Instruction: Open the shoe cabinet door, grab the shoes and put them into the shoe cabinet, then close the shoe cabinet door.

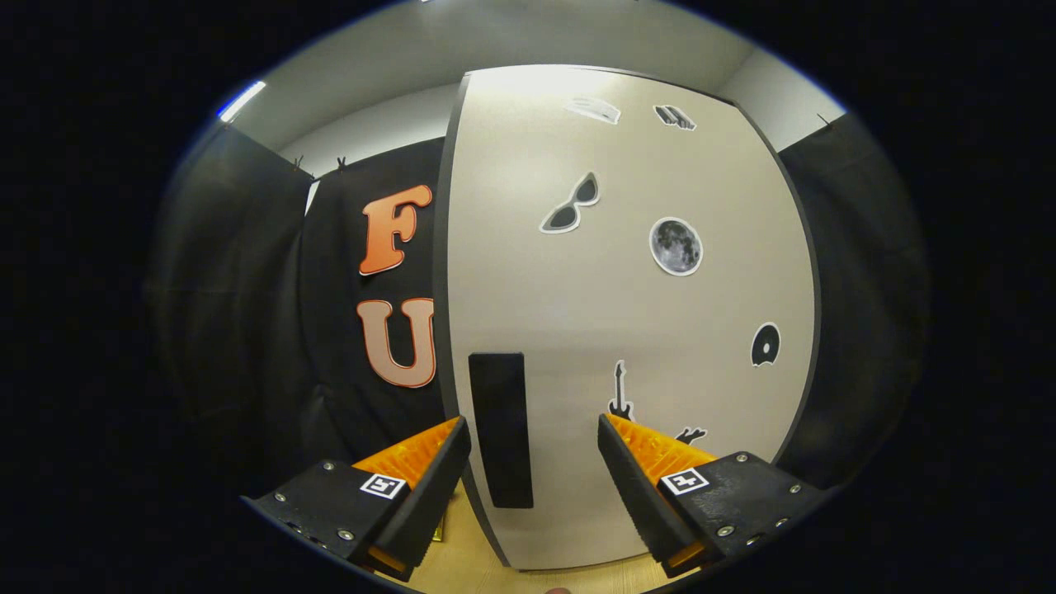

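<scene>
My gripper (pixel 535 441) fingers stand wide apart before the pale beige sticker-dotted shoe cabinet door (pixel 627 330) — seemingly shut — its flat black rectangular handle (pixel 500 429) just ahead between them, untouched.

Pale wood floor (pixel 462 569) — shoe cabinet (pixel 627 330) stands on it, gripper (pixel 535 462) fingers spread above.

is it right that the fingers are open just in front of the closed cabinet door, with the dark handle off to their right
Not quite. In the gripper view the dark handle sits between the open fingers, nearer the left one, not off to their right. The cabinet door is closed.
</scene>
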